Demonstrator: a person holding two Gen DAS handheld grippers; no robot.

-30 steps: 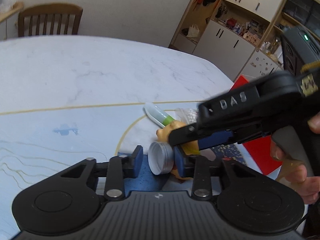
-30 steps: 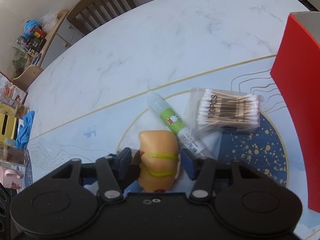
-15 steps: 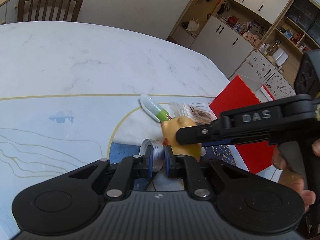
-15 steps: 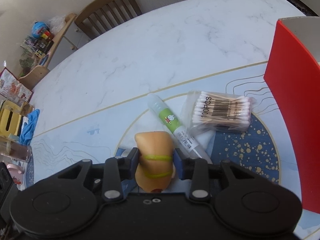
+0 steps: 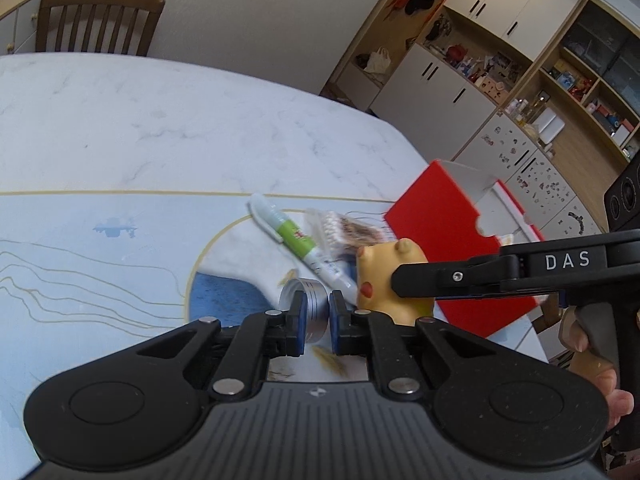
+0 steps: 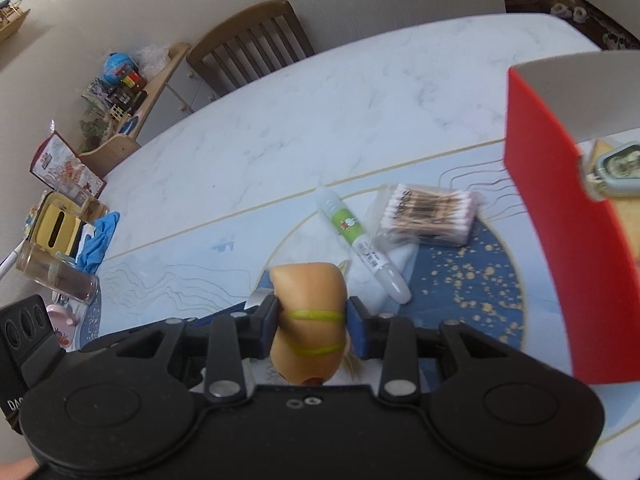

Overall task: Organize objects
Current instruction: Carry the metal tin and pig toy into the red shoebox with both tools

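Between the blue pads of the left tool (image 5: 317,320), a small round silver tin (image 5: 310,300) is pinched on its flat faces, the jaws closed tight on it and the tin held on edge above the tabletop (image 5: 140,120). Just to its right in the left wrist view, the right tool (image 5: 404,280) reaches in from the side with a person's hand (image 5: 592,356) on its grip. It holds a tan rubbery toy (image 6: 310,316) with two yellow-green bands; the right wrist view shows both pads pressed against the toy's sides, with the jaws partway closed around it.

Beyond the two held things, a white pen-shaped tube (image 6: 362,242) with a green label lies slantwise on a printed mat (image 6: 460,280) of pale blue, dark blue and gold lines. Just beside the tube, to its right in the right wrist view, lies a clear packet of cotton swabs (image 6: 430,218). Further right stands a red box (image 6: 568,248) with a white inside, open at the top; something pale green and something yellow show inside it, too cut off to name.

At the far edge of the marble-patterned tabletop stands a wooden chair (image 6: 252,48). On the left edge in the right wrist view are a blue cloth (image 6: 98,240) and a clear glass container (image 6: 56,272).
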